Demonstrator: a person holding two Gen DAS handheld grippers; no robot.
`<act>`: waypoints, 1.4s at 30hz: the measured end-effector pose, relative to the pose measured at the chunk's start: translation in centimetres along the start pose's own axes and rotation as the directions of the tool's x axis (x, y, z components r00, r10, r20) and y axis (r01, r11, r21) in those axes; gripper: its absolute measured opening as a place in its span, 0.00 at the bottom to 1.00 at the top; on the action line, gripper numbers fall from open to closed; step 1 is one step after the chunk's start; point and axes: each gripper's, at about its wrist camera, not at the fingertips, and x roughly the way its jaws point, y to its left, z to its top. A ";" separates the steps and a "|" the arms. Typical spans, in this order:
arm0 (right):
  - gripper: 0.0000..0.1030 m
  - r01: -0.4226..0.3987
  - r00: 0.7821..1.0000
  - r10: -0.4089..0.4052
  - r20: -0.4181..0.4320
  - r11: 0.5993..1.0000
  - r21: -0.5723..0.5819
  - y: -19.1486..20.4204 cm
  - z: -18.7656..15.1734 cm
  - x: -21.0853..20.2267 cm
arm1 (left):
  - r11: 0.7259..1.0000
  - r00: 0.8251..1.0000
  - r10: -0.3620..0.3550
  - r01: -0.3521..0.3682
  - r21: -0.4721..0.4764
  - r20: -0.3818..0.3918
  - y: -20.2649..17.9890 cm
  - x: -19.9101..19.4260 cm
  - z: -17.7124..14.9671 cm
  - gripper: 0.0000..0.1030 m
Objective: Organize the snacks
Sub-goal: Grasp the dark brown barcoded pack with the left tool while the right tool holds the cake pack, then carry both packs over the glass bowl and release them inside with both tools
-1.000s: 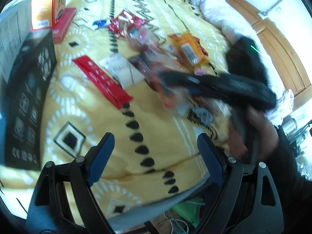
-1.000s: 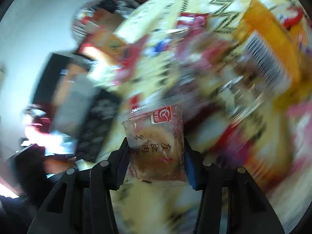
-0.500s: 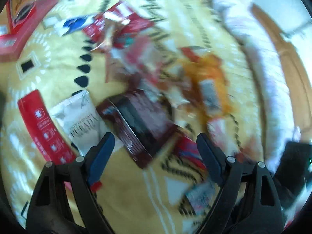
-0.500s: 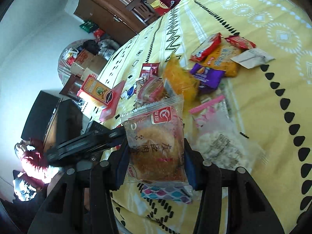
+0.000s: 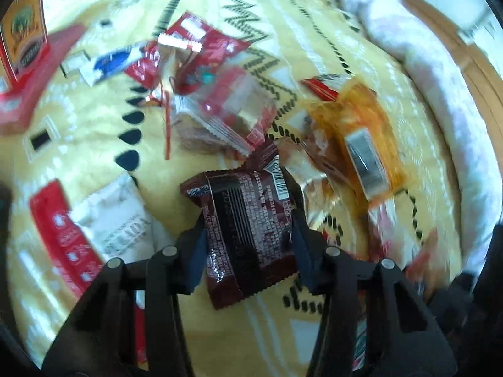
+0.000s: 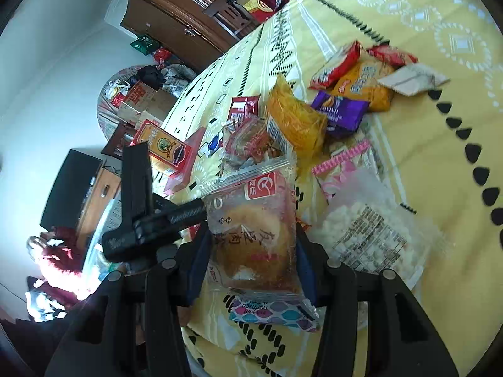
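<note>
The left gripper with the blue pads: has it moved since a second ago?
Yes. The left gripper has travelled across the yellow patterned bedspread to the snack pile and is closing around a dark red foil packet.
</note>
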 end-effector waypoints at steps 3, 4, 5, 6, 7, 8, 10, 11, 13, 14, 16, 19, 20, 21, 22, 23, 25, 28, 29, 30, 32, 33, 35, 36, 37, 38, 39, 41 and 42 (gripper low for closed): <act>0.52 0.041 0.999 -0.040 0.030 0.998 -0.038 0.8 -0.1 -0.5 | 0.998 0.999 0.014 -0.016 0.060 0.045 -0.2 -2.0 -0.5 0.48; 0.52 0.051 0.998 -0.050 0.038 0.998 -0.048 1.0 -0.1 -0.7 | 0.996 0.998 0.022 -0.027 0.079 0.065 -0.3 -2.9 -0.6 0.48; 0.52 0.072 0.996 -0.069 0.053 0.995 -0.068 1.5 -0.2 -1.0 | 0.994 0.996 0.031 -0.040 0.103 0.089 -0.4 -4.2 -0.7 0.48; 0.51 0.086 0.995 -0.081 0.064 0.993 -0.084 1.8 -0.2 -1.3 | 0.990 0.992 0.040 -0.055 0.128 0.117 -0.6 -5.5 -0.9 0.48; 0.51 0.096 0.993 -0.088 0.075 0.990 -0.100 2.2 -0.2 -1.6 | 0.985 0.988 0.050 -0.073 0.158 0.148 -0.7 -7.2 -1.2 0.48; 0.51 0.105 0.991 -0.094 0.092 0.987 -0.123 3.0 -0.1 -2.0 | 0.979 0.983 0.062 -0.093 0.180 0.170 -0.9 -8.3 -1.2 0.48; 0.51 0.122 0.988 -0.105 0.111 0.979 -0.163 4.2 -0.1 -2.5 | 0.970 0.971 0.082 -0.129 0.206 0.223 -0.6 -11.3 -1.5 0.48; 0.50 0.131 0.987 -0.109 0.120 0.973 -0.189 5.0 0.0 -2.7 | 0.967 0.964 0.092 -0.146 0.209 0.250 -0.2 -12.9 -1.5 0.48; 0.50 0.146 0.984 -0.117 0.130 0.961 -0.235 6.8 0.0 -2.8 | 0.962 0.951 0.118 -0.181 0.203 0.287 0.7 -15.2 -1.5 0.48; 0.50 0.164 0.983 -0.135 0.123 0.948 -0.271 7.9 0.1 -2.4 | 0.964 0.947 0.121 -0.183 0.191 0.299 1.4 -16.4 -1.5 0.48; 0.50 0.217 0.975 -0.186 0.124 0.924 -0.315 8.8 0.2 -1.8 | 0.968 0.942 0.125 -0.184 0.168 0.312 2.6 -18.2 -1.7 0.48; 0.61 0.244 0.970 -0.234 0.067 0.928 -0.283 8.3 0.2 -0.9 | 0.974 0.939 0.115 -0.171 0.149 0.324 3.9 -19.9 -2.7 0.48; 0.62 0.260 0.965 -0.261 0.036 0.923 -0.283 8.1 0.1 -0.3 | 0.978 0.944 0.104 -0.154 0.141 0.315 4.5 -20.2 -3.2 0.48; 0.62 0.296 0.953 -0.303 0.023 0.911 -0.288 7.9 -0.3 0.2 | 0.979 0.947 0.098 -0.147 0.140 0.307 4.4 -20.1 -3.5 0.48; 0.62 0.302 0.950 -0.311 0.018 0.906 -0.297 8.0 -0.5 0.4 | 0.980 0.950 0.093 -0.141 0.141 0.299 4.6 -20.0 -3.8 0.48; 0.63 0.300 0.948 -0.319 -0.004 0.896 -0.327 8.2 -1.0 0.7 | 0.981 0.954 0.084 -0.129 0.142 0.288 4.6 -19.9 -4.2 0.48; 0.65 0.340 0.930 -0.367 -0.010 0.871 -0.354 8.1 -1.7 0.5 | 0.983 0.959 0.067 -0.110 0.144 0.276 4.7 -19.8 -4.9 0.48; 0.81 0.377 0.917 -0.399 -0.016 0.878 -0.296 6.8 -2.1 -0.2 | 0.986 0.964 0.039 -0.079 0.144 0.264 4.7 -19.6 -5.5 0.48; 0.81 0.395 0.909 -0.416 -0.017 0.875 -0.279 6.6 -2.5 -0.3 | 0.987 0.965 0.028 -0.067 0.143 0.259 4.6 -19.4 -5.6 0.48; 0.83 0.415 0.900 -0.436 -0.014 0.865 -0.283 6.8 -2.7 -0.1 | 0.988 0.966 0.020 -0.058 0.142 0.256 4.6 -19.2 -5.6 0.48; 0.86 0.458 0.879 -0.477 0.015 0.834 -0.308 7.4 -3.3 0.4 | 0.989 0.967 0.006 -0.043 0.141 0.253 4.5 -19.2 -5.7 0.48; 0.90 0.477 0.869 -0.495 0.029 0.819 -0.320 7.8 -3.6 0.8 | 0.989 0.967 0.000 -0.037 0.142 0.253 4.4 -19.2 -5.7 0.48; 0.92 0.532 0.834 -0.549 0.058 0.771 -0.352 8.5 -4.1 2.0 | 0.989 0.968 -0.006 -0.031 0.144 0.252 4.3 -19.1 -5.7 0.48; 0.92 0.544 0.824 -0.563 0.064 0.756 -0.365 8.7 -4.3 2.5 | 0.989 0.969 -0.009 -0.027 0.142 0.249 4.4 -19.0 -5.7 0.48; 0.92 0.561 0.809 -0.584 0.069 0.732 -0.387 8.9 -4.6 3.4 | 0.990 0.970 -0.013 -0.022 0.141 0.245 4.4 -18.9 -5.8 0.48; 0.92 0.573 0.796 -0.601 0.072 0.711 -0.407 9.0 -4.8 4.2 | 0.990 0.971 -0.014 -0.019 0.138 0.238 4.4 -18.7 -5.9 0.48; 0.90 0.578 0.789 -0.610 0.071 0.698 -0.423 9.0 -4.9 4.8 | 0.991 0.972 -0.015 -0.018 0.136 0.233 4.5 -18.6 -6.0 0.48; 0.71 0.576 0.770 -0.637 0.042 0.664 -0.476 8.5 -5.5 6.6 | 0.992 0.974 -0.021 -0.009 0.130 0.225 4.5 -18.4 -6.1 0.48; 0.67 0.573 0.763 -0.645 0.037 0.650 -0.499 8.2 -5.7 7.2 | 0.992 0.975 -0.024 -0.004 0.128 0.223 4.5 -18.4 -6.2 0.48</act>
